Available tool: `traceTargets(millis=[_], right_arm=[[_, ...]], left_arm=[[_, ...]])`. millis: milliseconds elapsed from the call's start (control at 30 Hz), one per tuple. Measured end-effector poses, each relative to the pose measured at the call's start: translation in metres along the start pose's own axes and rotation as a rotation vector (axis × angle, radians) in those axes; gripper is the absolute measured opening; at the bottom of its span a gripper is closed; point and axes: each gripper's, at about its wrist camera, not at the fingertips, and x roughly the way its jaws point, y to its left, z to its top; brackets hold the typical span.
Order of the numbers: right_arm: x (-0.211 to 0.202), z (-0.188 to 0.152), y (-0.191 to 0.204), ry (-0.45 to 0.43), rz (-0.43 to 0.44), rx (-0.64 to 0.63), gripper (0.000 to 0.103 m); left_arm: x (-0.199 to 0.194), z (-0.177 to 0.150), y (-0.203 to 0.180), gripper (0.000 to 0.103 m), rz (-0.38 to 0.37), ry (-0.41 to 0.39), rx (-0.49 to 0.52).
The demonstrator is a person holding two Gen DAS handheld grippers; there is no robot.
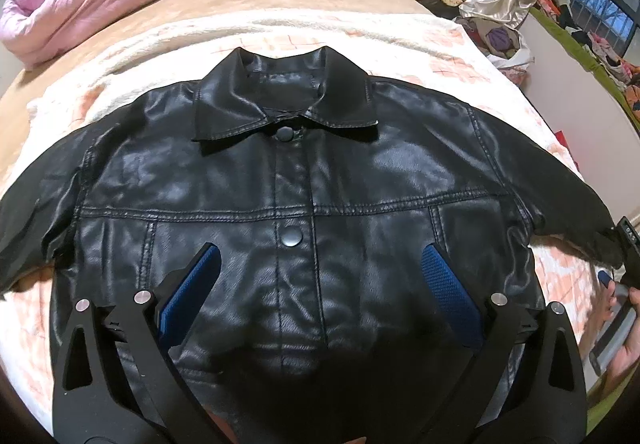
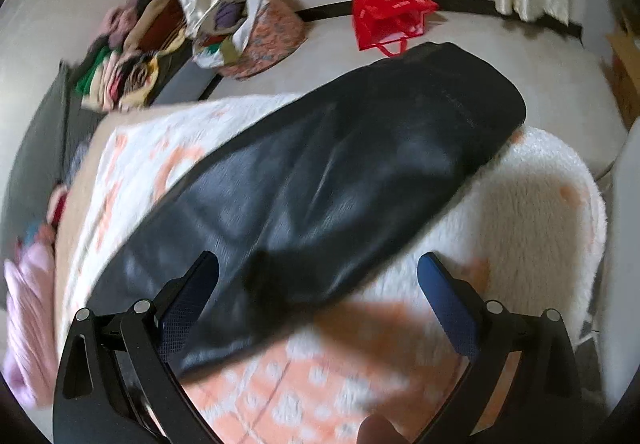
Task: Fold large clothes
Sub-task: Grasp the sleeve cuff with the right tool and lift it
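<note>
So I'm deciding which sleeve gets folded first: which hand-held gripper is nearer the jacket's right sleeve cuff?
Right. The right hand-held gripper hangs open over that sleeve; the left hand-held gripper is over the jacket front.

Little was legible. A small black tag [image 1: 631, 234] at the far right edge of the left wrist view carried pale characters — roughly "GAS", not certain. The red bag [image 2: 390, 18] on the floor in the right wrist view bore white print — too blurred to read. Nothing else carried text.
</note>
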Motion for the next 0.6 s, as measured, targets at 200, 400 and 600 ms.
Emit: traceTargets(millis=[200,400,600], right_arm=[[0.012,0.023,-0.016,-0.043,0.036,0.108,0.099],[0.02,0.041,-0.029,-0.105,0.077,0.178,0.086],[0.01,0.047,-0.031,-0.201,0.123,0.106,0.022]], left_arm=[[0.009,0.01,-0.007,0.094,0.007,-0.005,0.014],[0.018,0.025,-0.015,0.094,0.008,-0.022,0.034],[0.025,0.026,-0.013,0.094,-0.009,-0.014,0.014]])
